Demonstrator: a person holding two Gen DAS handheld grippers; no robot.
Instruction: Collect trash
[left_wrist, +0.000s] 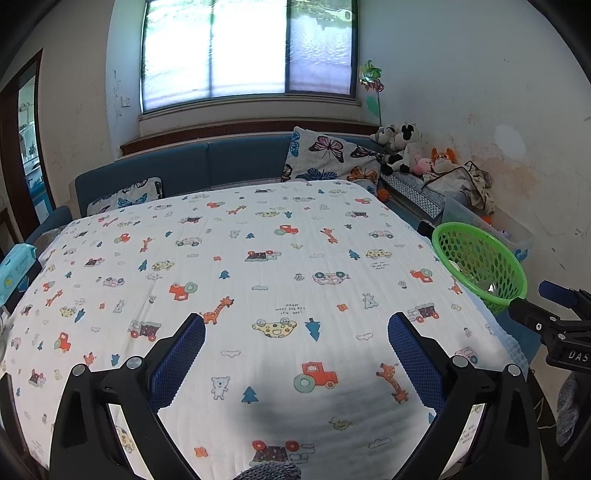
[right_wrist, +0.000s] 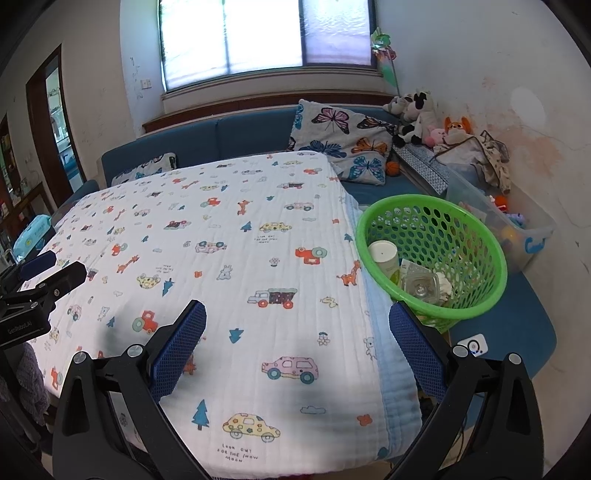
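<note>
Right wrist view: both my grippers' fingers (right_wrist: 413, 343) spread empty over the cloth-covered desk (right_wrist: 221, 236), trash already in the green basket (right_wrist: 443, 317) at 2 o'clock, which a careless swing could topple.

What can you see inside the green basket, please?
The green basket holds a white cup, a clear plastic bottle and crumpled white paper; anything beneath them is hidden.

wipes pack (left_wrist: 16, 271) cut by edge
</note>
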